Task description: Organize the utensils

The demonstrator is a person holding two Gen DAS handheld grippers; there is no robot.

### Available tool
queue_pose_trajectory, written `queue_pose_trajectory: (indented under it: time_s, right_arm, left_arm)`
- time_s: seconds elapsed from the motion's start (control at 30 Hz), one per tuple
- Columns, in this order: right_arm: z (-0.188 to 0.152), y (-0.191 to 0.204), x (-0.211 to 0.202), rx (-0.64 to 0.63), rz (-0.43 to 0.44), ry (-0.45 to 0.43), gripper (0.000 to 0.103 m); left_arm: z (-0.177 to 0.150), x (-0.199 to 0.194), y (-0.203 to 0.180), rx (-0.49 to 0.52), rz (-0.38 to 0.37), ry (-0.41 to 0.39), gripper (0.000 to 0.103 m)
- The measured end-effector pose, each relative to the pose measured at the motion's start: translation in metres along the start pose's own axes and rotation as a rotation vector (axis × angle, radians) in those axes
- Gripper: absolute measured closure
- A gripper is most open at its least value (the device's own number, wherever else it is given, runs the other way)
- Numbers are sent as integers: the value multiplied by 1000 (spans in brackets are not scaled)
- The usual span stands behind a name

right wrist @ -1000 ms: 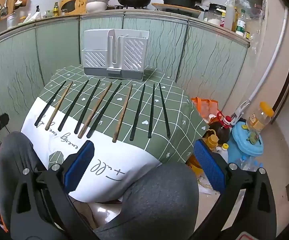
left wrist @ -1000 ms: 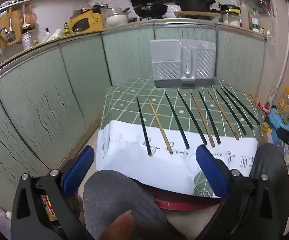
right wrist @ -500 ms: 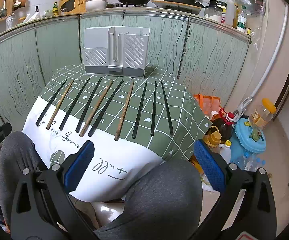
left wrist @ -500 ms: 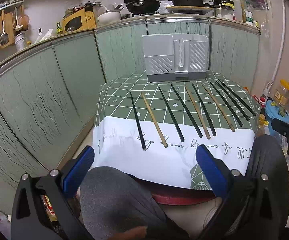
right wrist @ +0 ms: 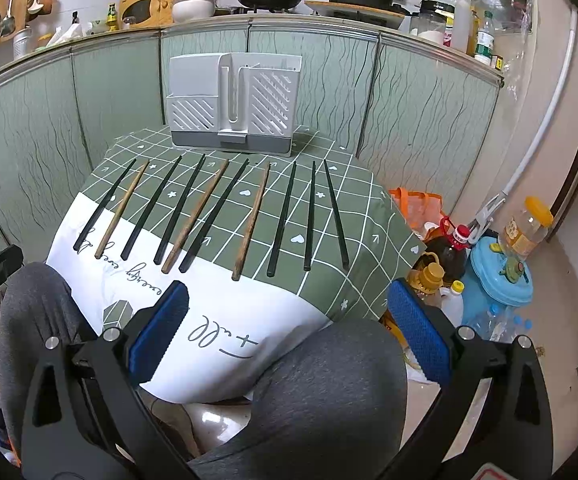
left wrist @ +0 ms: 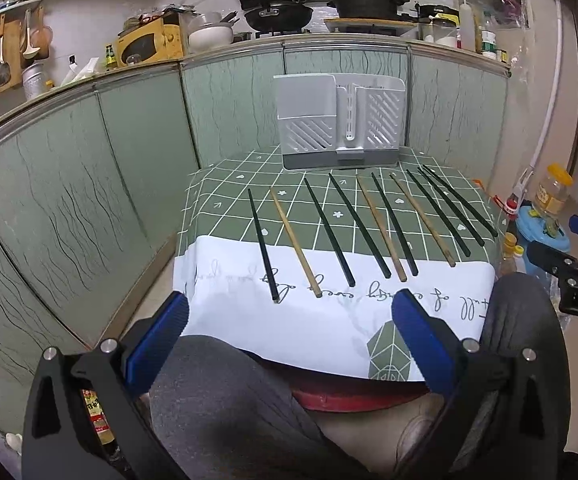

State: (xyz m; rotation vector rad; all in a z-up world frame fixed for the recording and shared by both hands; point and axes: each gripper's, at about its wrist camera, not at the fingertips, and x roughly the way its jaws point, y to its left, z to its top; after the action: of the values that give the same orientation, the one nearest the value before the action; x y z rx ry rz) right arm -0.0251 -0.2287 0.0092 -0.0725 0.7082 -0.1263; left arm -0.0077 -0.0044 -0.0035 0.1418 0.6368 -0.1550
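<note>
Left wrist view: compared with the frame one second earlier, the table [left wrist: 209,200] and the holder [left wrist: 339,128] sat slightly farther off and more centred, while the ten chopsticks [left wrist: 369,224] kept the same order. This indicated that the left gripper [left wrist: 289,344] had drawn back or tilted slightly; no utensil had been moved. The task therefore appeared not yet begun.

The chopsticks lay side by side on the checked cloth, near ends toward the person, far ends just short of the holder. Seven were black and three were wooden. The holder stood upright at the far edge of the table; whether it was empty could not be told.

Left gripper: jaws spread wide, nothing between the blue pads [left wrist: 157,344]. It hung low above the person's knee [left wrist: 225,392], short of the table's near edge.

Right gripper [right wrist: 289,336]: jaws likewise spread wide and holding nothing. It hung above the other knee [right wrist: 329,380], at the right corner of the table, aimed toward the holder [right wrist: 233,108]. From there the rightmost black chopsticks [right wrist: 309,216] lay nearest.

Judgement: the next step was probably an approach to one chopstick. The sticks were thin and lay flat, so a pinch would need close alignment.
</note>
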Motion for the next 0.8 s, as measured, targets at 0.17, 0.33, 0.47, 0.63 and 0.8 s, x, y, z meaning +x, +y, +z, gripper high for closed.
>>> queue_pose_trajectory:
  time_s: [0.17,0.33,0.47,0.63,0.8]
  right_arm:
    - [0,1,0,1,0,0,7]
    - [0,1,0,1,0,-2,7]
    - [0,1,-1,2,0,-3,8]
    - [0,1,-1,2,1,-3,7]
    - [0,1,-2,4,1,-2,7]
  left_arm:
    - [-1,-1,2,-8,1,1,4]
    - [0,-1,4,-18,3,-1,4]
    - [1,-1,5,-23,3,-4,4]
    - [0,-1,7,-36,-1,-7,4]
    - [0,-2,6,-34,1,-11,4]
